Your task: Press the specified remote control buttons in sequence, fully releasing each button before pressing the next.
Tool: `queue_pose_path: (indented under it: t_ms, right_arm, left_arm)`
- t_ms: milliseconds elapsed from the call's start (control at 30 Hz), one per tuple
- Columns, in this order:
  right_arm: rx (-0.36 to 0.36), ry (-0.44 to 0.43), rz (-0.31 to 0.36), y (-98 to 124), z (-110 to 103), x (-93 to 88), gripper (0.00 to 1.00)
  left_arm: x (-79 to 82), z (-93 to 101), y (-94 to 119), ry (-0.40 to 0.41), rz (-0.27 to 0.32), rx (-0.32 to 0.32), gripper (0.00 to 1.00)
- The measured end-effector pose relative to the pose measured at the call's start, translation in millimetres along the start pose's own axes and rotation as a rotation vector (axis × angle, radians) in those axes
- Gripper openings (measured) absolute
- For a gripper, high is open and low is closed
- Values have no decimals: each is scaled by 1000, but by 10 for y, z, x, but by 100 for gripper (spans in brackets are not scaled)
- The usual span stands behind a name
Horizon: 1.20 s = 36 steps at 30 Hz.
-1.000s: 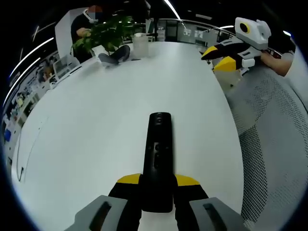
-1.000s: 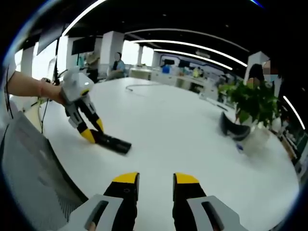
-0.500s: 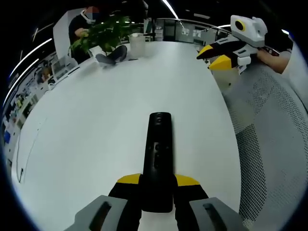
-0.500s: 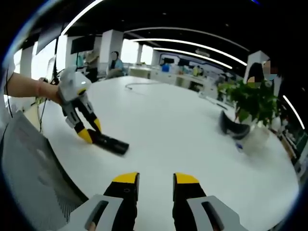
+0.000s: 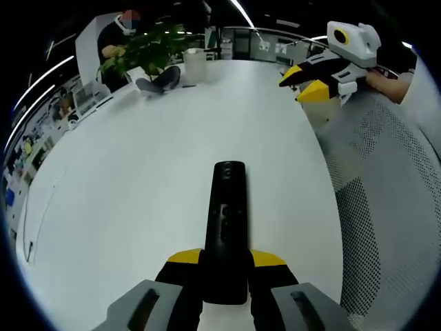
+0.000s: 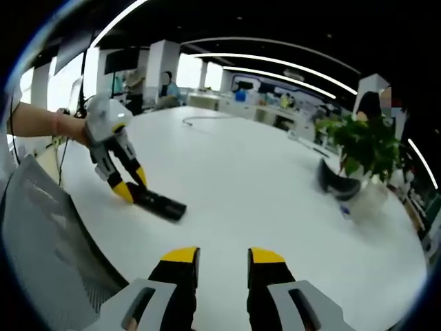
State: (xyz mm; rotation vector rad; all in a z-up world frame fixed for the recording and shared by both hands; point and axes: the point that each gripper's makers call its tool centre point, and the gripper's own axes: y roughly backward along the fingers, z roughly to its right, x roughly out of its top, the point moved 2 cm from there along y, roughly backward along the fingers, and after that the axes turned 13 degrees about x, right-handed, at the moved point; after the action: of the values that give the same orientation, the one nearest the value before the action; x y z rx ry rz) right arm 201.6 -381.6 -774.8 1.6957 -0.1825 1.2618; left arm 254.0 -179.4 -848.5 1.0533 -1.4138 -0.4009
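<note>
In the left gripper view, my left gripper (image 5: 226, 265) stays clamped on the remote control (image 5: 227, 227), which lies flat on the white counter (image 5: 124, 179). My right gripper (image 5: 310, 81) has drifted slightly nearer.

In the right gripper view, my right gripper (image 6: 223, 265) hangs above the counter with its jaws parted and empty, well apart from the remote control (image 6: 161, 204). I judge no button is pressed yet.

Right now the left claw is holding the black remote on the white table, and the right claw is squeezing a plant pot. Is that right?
Not quite. The right claw is squeezing nothing: in the right gripper view its jaws stand apart above the bare white table, far from the plant pot. The rest holds: the left claw is holding the black remote on the table.
</note>
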Motion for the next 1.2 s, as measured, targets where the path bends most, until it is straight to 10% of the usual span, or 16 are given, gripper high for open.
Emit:
queue_pose_path:
  t_ms: [1200]
  right_arm:
    - [6, 60, -40, -16, -34, -29, 22]
  left_arm:
    - [-38, 160, 57, -20, 14, -19, 24]
